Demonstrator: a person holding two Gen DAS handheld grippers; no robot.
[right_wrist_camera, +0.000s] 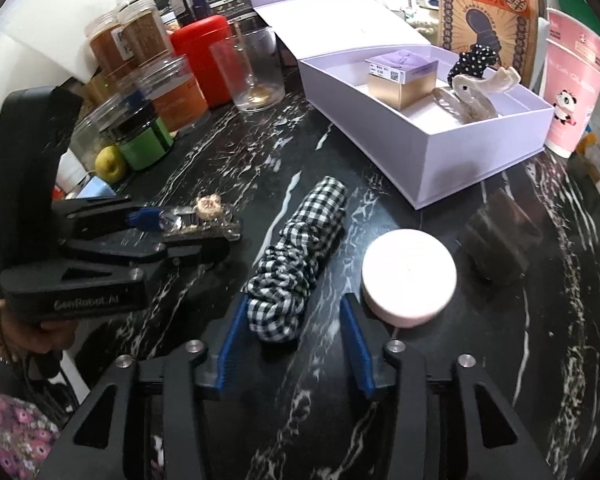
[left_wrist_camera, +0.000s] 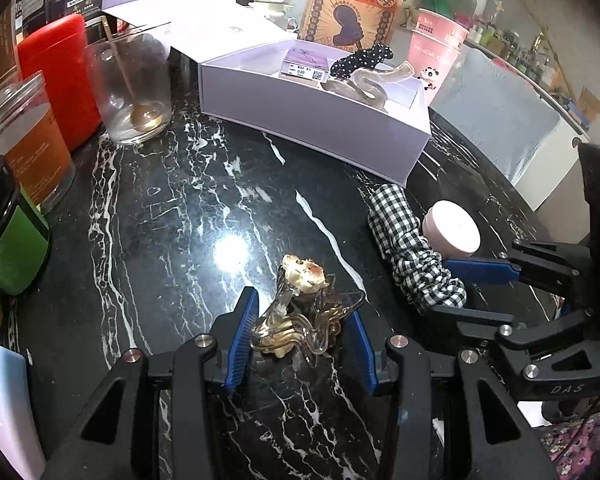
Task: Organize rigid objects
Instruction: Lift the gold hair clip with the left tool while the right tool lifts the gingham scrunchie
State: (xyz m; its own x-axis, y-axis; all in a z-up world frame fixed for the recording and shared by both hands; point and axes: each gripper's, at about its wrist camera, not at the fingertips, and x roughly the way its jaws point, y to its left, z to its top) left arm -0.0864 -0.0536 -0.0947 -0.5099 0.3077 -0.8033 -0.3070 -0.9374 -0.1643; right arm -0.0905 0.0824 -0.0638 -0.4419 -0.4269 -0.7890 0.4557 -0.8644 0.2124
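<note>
We had the left gripper (left_wrist_camera: 306, 322) clamped on the clear amber hair claw (left_wrist_camera: 302, 316), its blue pads pressed to both sides and the claw's decorated end poking out past the fingertips. In the right wrist view the claw (right_wrist_camera: 204, 220) sat low over the black marble table (left_wrist_camera: 172, 220), well short of the lavender box (left_wrist_camera: 316, 120). The right gripper (right_wrist_camera: 296, 340) stood apart, holding nothing; the near end of the gingham scrunchie (right_wrist_camera: 296, 252) lay between its pads, close to one pad but not pressed by both.

From there, we judged the main risk to be the claw itself. It was glossy and irregular, gripped across curved teeth, so it could have twisted or popped out on the way to the box, and a fall onto the stone could have chipped it.

The box already held a pearly hair claw (right_wrist_camera: 476, 96), a polka-dot scrunchie (right_wrist_camera: 474, 60) and a small gold carton (right_wrist_camera: 402, 80), so a careless drop could have knocked those or caught the near wall.

On the right side, the pink round case (right_wrist_camera: 408, 276) sat just beside the scrunchie, nearer the box. Had the open jaws closed where they stood, they would have taken soft cloth rather than a rigid thing, and a sideways sweep could have pushed the case across the slick table.
</note>
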